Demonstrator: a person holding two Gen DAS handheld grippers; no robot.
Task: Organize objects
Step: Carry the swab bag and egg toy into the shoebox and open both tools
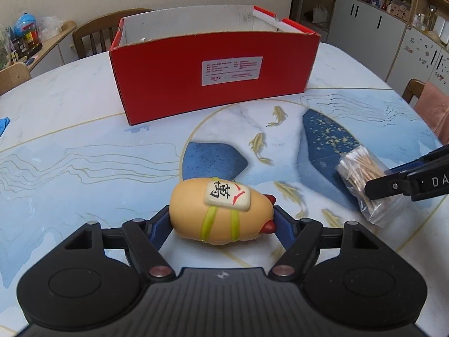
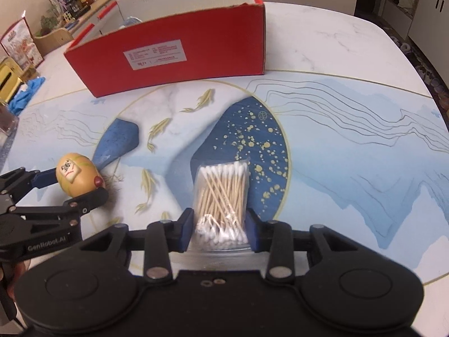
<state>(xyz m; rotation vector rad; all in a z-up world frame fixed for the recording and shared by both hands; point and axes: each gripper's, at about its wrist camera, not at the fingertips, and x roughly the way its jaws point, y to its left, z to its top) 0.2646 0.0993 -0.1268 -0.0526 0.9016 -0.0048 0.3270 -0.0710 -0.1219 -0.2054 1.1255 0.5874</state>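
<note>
A yellow egg-shaped toy (image 1: 221,213) with a mahjong tile strapped on top lies on its side between the blue pads of my left gripper (image 1: 221,220); both pads touch its sides. The right wrist view shows the same toy (image 2: 75,178) in the left gripper (image 2: 74,188) at the lower left. My right gripper (image 2: 220,230) is shut on a clear bag of cotton swabs (image 2: 221,191), pinching its near end. That bag (image 1: 359,174) and the right gripper (image 1: 376,188) also appear at the right edge of the left wrist view. An open red box (image 1: 213,78) stands behind both.
The patterned table (image 2: 336,140) spreads out to the right of the red box (image 2: 174,56). A blue glove (image 2: 25,95) and a glass (image 2: 7,120) sit at the table's left edge. Wooden chairs (image 1: 92,33) stand behind, and a pink cloth (image 1: 435,112) hangs on a chair at the right.
</note>
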